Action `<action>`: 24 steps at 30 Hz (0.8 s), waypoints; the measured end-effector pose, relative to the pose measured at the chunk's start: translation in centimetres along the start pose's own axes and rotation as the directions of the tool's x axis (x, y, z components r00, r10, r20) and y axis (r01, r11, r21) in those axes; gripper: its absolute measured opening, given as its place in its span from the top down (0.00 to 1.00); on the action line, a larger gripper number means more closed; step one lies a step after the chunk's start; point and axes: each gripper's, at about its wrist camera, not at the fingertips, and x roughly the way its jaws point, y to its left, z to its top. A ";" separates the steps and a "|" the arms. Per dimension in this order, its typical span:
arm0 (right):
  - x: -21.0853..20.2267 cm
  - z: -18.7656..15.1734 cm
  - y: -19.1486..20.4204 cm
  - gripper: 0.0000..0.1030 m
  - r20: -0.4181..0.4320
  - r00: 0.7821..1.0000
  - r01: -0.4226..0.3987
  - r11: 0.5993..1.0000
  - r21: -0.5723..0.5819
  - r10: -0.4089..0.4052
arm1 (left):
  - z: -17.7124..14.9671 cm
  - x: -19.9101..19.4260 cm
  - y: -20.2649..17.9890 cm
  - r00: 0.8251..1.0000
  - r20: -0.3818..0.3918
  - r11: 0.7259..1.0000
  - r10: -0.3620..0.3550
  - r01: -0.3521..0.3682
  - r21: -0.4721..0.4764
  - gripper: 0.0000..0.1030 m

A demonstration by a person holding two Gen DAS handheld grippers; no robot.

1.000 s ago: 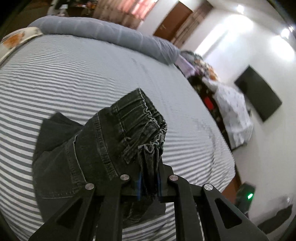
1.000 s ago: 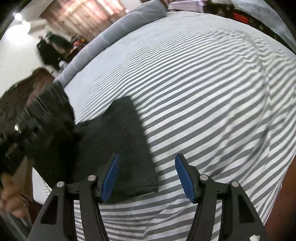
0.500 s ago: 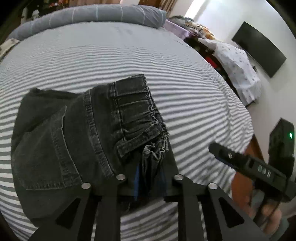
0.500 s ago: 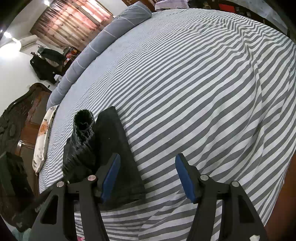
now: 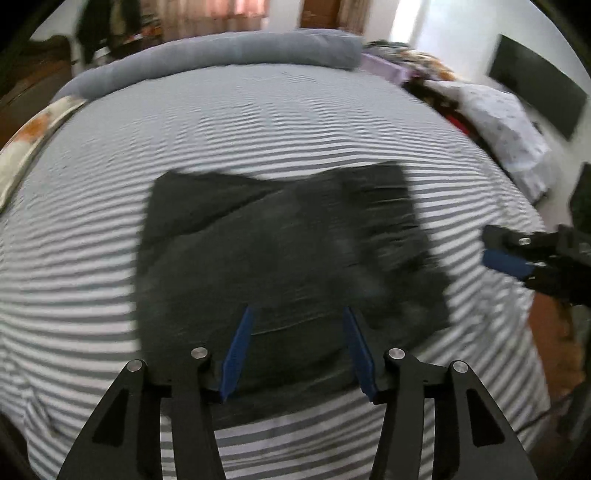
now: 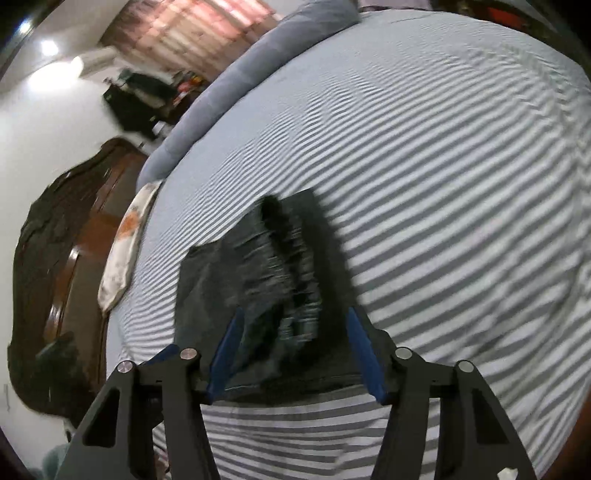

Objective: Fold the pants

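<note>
Lying flat on the striped bed sheet [image 5: 258, 122], the dark pants [image 5: 280, 251] are folded into a squarish packet, near the front edge of the bed and a little left of its middle as seen from the left wrist. The pictures are blurred, so I cannot make out seams or the waistband for certain; from the right wrist the gathered part looks to sit along the packet's right side.

The left hand-held gripper [image 5: 297, 350] hangs over the near edge of the packet, its blue pads spread wide and holding nothing. The right hand-held gripper [image 6: 295, 350] is likewise wide and empty, poised over the packet's near right part.

To my eye the fold is laid down and the step in hand is the finish. Done well, that means pressing or smoothing the top layer from the near edge outward, keeping the edges lined up, and not snagging the cloth with a pad while drawing off. Denim this thick may spring up at the crease, so a flat press would serve better than a pinch.

Round about, a long grey bolster [image 5: 207, 62] lies along the far end of the bed, with a flowered pillow [image 5: 33, 140] at the far left. A dark screen [image 5: 535, 92] hangs on the wall at right, and pinkish curtains [image 6: 192, 33] show beyond.
</note>
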 end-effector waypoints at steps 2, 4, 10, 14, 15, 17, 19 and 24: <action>1.5 0.1 0.8 0.52 -0.037 0.999 -0.029 1.000 0.003 0.029 | -0.7 0.2 1.8 0.998 -0.010 0.998 0.059 -0.060 -0.021 0.49; 3.1 0.2 1.1 0.55 -0.077 0.996 -0.051 0.998 0.038 0.054 | -1.5 0.2 3.3 0.994 -0.008 0.994 0.105 -0.105 -0.025 0.49; 6.2 0.5 0.4 0.55 -0.113 0.994 0.016 0.994 0.109 -0.004 | -2.4 0.8 5.7 0.989 -0.017 0.988 0.148 -0.149 -0.037 0.49; 6.8 1.3 0.2 0.56 -0.104 0.994 -0.003 0.990 0.143 0.018 | -2.6 1.3 6.4 0.989 -0.028 0.988 0.142 -0.144 -0.048 0.47; 6.7 1.4 0.5 0.56 -0.096 0.995 -0.005 0.990 0.139 0.018 | -2.5 1.5 6.3 0.989 -0.029 0.988 0.143 -0.144 -0.050 0.47; 6.5 1.7 1.5 0.57 -0.080 0.997 0.004 0.995 0.098 0.004 | -2.4 1.5 6.4 0.990 -0.028 0.989 0.136 -0.137 -0.054 0.46; 6.4 1.7 2.5 0.57 -0.074 0.997 0.023 0.999 0.040 -0.020 | -2.4 1.6 6.4 0.991 -0.027 0.989 0.134 -0.136 -0.055 0.46; 7.0 1.7 3.3 0.59 -0.072 0.997 -0.002 1.000 -0.007 0.002 | -2.5 1.5 6.6 0.991 -0.029 0.989 0.131 -0.133 -0.065 0.45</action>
